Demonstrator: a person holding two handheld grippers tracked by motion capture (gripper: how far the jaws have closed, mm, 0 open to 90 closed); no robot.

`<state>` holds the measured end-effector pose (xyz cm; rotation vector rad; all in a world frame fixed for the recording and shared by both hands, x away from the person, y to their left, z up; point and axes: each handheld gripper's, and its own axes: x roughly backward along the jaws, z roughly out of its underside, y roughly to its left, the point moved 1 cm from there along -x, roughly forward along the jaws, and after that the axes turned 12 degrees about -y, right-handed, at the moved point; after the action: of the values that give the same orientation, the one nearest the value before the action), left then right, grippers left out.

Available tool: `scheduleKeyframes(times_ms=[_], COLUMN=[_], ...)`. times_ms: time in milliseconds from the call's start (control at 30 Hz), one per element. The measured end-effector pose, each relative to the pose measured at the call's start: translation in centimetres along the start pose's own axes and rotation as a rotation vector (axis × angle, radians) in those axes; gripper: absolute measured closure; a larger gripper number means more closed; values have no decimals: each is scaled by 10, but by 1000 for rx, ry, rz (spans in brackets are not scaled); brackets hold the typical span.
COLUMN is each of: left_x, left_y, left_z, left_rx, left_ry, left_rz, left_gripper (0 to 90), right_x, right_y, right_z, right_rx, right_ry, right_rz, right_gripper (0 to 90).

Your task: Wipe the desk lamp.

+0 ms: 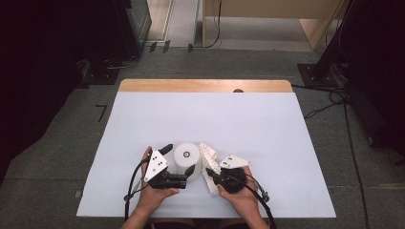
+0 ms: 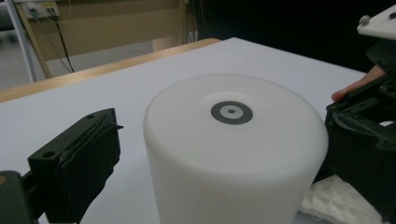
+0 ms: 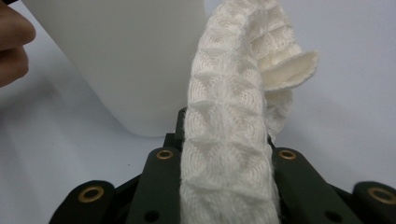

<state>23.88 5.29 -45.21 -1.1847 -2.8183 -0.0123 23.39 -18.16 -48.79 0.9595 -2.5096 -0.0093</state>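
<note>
Behind right gripper [image 1: 213,174] fingers, cloth [image 1: 208,157] partly hidden, cylinder [image 1: 186,157] cropped

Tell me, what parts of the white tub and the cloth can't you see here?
- White tub: its base, cut off by the bottom edge of the left gripper view.
- Tub's grey centre disc: too small in the high view to read.
- White cloth: its lower end, clamped inside the right gripper.

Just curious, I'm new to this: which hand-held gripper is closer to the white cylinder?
Left. The left hand-held gripper has its open jaws either side of the white cylinder; the right hand-held gripper sits beside it, clamping a white cloth.
</note>
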Motion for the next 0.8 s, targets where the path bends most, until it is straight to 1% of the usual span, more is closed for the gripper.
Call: scheduleKeyframes(times_ms=[100,167,200,233,267,333,400,433,467,500,567,633,733,767,800], left_x=[1,1,0,-1,-3,-6,-9,-10,-10,-12,-12,-13,-12,-12,-12], left_y=[-3,-3,-3,-3,-5,-12,-18,-20,-20,-20,-18,-15,-9,-9,-7], left_z=[1,4,7,9,12,16,19,19,19,20,20,20,19,19,19], left_rx=[-5,16,32,50,55,29,21,8,8,-2,-10,-26,-37,-37,-46], left_ry=[13,30,41,48,59,86,90,94,94,93,84,88,91,91,81], left_rz=[-25,-61,-75,-74,-75,-103,-130,-145,-145,-147,-129,-111,-69,-69,-42], left_gripper=[0,0,0,0,0,0,6,14,33,53,84,87,88,88,89], right_x=[0,0,-1,-1,-1,-3,-4,-5,-6,-6,-6,-6,-4,-4,-1], right_y=[-1,-1,-1,0,1,2,4,5,6,7,8,8,8,8,9], right_z=[0,0,-1,-1,-1,-1,0,0,0,0,-1,-2,-5,-5,-9], right_rx=[-8,-8,-5,-3,-5,-6,-3,-3,1,-1,2,-13,-19,-19,-6], right_ry=[-2,-2,-4,-4,-3,0,4,8,7,9,8,2,-11,-11,-20], right_rz=[4,7,7,8,7,7,7,4,3,0,-12,-35,-60,-60,-66], right_gripper=[740,739,738,738,738,737,737,737,738,739,742,744,747,747,747])
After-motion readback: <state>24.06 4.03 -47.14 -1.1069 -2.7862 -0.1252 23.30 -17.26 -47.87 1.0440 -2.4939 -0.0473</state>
